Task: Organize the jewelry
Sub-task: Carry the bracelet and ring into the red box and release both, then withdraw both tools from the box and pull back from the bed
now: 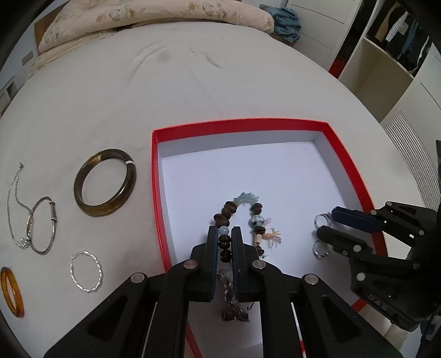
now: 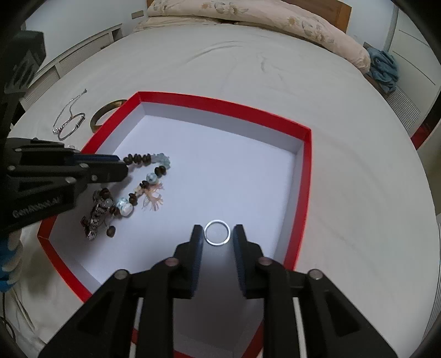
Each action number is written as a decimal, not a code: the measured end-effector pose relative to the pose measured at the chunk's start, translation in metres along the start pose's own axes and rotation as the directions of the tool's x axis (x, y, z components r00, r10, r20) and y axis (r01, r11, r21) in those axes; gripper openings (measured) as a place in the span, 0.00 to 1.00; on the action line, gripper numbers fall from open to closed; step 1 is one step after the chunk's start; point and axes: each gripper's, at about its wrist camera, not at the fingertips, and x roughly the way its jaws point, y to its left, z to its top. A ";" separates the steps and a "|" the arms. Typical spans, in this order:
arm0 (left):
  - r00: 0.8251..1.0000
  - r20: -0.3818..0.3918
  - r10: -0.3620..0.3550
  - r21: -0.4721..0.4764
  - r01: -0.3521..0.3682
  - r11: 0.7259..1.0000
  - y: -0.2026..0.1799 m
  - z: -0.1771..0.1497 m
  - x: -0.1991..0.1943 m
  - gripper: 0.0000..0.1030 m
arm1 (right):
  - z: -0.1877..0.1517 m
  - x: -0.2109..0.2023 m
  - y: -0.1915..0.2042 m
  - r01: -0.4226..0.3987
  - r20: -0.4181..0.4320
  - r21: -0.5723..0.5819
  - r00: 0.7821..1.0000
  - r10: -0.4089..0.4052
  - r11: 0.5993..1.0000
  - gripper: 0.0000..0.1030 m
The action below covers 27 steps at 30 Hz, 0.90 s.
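Note:
A red box [image 1: 237,124] with a white floor lies on the bed. Inside it, my left gripper [image 1: 224,230] is shut on a beaded bracelet [image 1: 255,220] of dark brown and pale blue beads, with beads pinched between its pads. The bracelet's far loop rests on the box floor [image 2: 157,170]. My right gripper [image 2: 217,230] stands open around a plain silver ring [image 2: 217,232] lying flat on the floor, pads clear of it. In the left wrist view that ring [image 1: 321,219] sits by the right gripper [image 1: 327,221], and a second ring [image 1: 319,249] lies just nearer.
On the sheet left of the box lie a dark olive bangle [image 1: 104,181], a silver chain with a thin bangle [image 1: 41,228], a twisted silver hoop [image 1: 86,271] and an amber ring [image 1: 11,292]. A dark metal chain piece [image 2: 95,217] lies in the box. A pillow [image 2: 275,19] is at the back.

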 end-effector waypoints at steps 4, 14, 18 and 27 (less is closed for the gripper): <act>1.000 0.017 -0.011 0.011 0.010 1.000 -0.002 -0.003 -0.016 0.10 | -0.003 -0.011 0.002 0.008 0.009 0.009 1.000 -0.008 1.000 0.31; 0.997 0.078 -0.002 -0.018 0.004 1.000 0.016 -0.014 -0.080 0.16 | -0.012 -0.061 0.014 0.022 0.062 0.040 0.998 -0.025 0.999 0.31; 0.995 0.103 -0.003 -0.051 0.009 0.999 0.027 -0.025 -0.112 0.18 | -0.019 -0.087 0.023 0.019 0.091 0.056 0.996 -0.024 0.998 0.31; 0.982 0.170 0.086 -0.110 -0.068 0.992 0.072 -0.072 -0.188 0.26 | -0.039 -0.151 0.051 -0.005 0.173 0.081 0.985 -0.010 0.997 0.31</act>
